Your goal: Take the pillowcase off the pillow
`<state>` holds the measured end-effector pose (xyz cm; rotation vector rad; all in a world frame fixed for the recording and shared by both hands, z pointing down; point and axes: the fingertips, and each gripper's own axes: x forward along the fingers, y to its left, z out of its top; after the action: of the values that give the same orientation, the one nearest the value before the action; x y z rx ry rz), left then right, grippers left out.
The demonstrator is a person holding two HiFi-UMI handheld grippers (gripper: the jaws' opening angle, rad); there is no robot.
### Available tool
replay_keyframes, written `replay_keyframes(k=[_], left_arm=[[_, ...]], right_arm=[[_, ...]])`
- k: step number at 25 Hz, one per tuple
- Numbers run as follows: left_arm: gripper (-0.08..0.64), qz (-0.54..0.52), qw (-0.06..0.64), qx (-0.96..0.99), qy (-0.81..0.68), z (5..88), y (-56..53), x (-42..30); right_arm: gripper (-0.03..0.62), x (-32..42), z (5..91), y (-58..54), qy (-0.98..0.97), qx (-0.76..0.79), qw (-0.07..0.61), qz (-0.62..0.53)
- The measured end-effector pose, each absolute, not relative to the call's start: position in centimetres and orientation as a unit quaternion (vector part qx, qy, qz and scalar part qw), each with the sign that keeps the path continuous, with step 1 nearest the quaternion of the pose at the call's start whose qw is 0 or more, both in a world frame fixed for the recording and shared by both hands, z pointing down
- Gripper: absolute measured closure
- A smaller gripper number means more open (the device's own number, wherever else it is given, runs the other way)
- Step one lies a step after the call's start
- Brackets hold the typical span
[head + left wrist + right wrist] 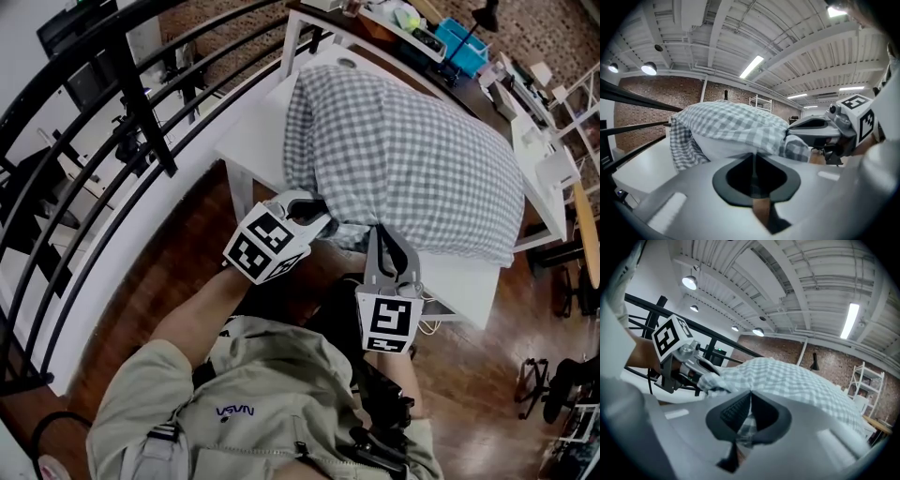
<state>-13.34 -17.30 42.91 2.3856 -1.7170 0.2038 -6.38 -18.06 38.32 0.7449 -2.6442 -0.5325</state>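
Clamping shut on the near edge of the grey-and-white checked fabric pillowcase (412,159), left gripper (317,214) and right gripper (380,232) sit side by side.

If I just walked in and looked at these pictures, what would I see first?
First, the big, puffy grey-and-white checked pillowcase, lying on the white table in the middle of the head view. Next, the left gripper and the right gripper at its near edge, each pinching a bit of the checked cloth.
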Motion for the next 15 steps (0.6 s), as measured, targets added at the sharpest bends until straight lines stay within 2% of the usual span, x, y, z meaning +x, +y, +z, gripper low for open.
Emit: replay_keyframes(k=[2, 9, 15], left_arm=[[0.541, 0.067, 0.089, 0.801, -0.589, 42.5, -17.1, -13.8], [0.546, 0.036, 0.067, 0.773, -0.629, 39.4, -15.9, -17.8], [0.546, 0.001, 0.076, 0.765, -0.639, 38.3, -15.1, -19.9]], right_arm=[[0.586, -6.1, 38.0, -18.3, -0.931, 0.265, 0.166, -0.188], [0.586, -4.9, 36.0, -20.0, -0.914, 0.298, 0.156, -0.228], [0.584, -2.3, 34.6, -24.2, -0.867, 0.371, 0.177, -0.283]])
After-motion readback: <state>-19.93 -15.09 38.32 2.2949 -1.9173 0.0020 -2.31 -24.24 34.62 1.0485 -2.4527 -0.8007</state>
